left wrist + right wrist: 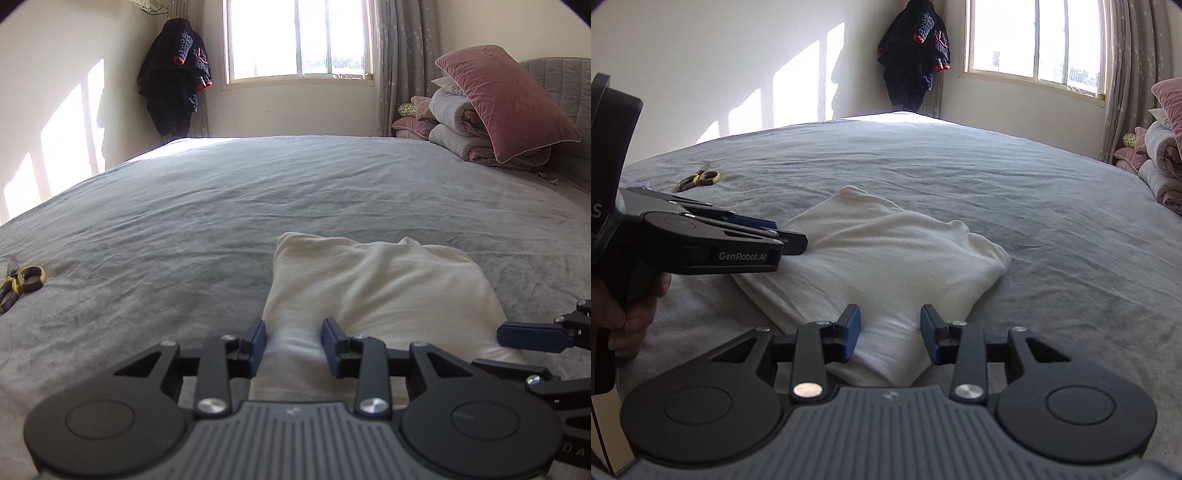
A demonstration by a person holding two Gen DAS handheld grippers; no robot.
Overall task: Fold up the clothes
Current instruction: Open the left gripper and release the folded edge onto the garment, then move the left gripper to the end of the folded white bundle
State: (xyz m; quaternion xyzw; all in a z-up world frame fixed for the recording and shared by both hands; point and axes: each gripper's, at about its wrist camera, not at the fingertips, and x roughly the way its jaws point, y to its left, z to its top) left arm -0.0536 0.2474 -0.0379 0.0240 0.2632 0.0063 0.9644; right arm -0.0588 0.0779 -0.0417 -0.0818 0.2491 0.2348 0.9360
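At six o'clock on the wide grey bed [258, 192] lies a cream-white knit garment [879, 251], already folded into a compact, slightly puffy rectangle. Judging by that, the folding looks nearly complete, with perhaps a last tidy or setting aside left. Left gripper [293, 341] fingers stand spread over its near edge, pinching nothing; right gripper [890, 332] fingers likewise stand apart over its corner. "GenRobot.AI" reads on the left gripper's side. Yellow-handled scissors [700, 179] lie at ten o'clock.
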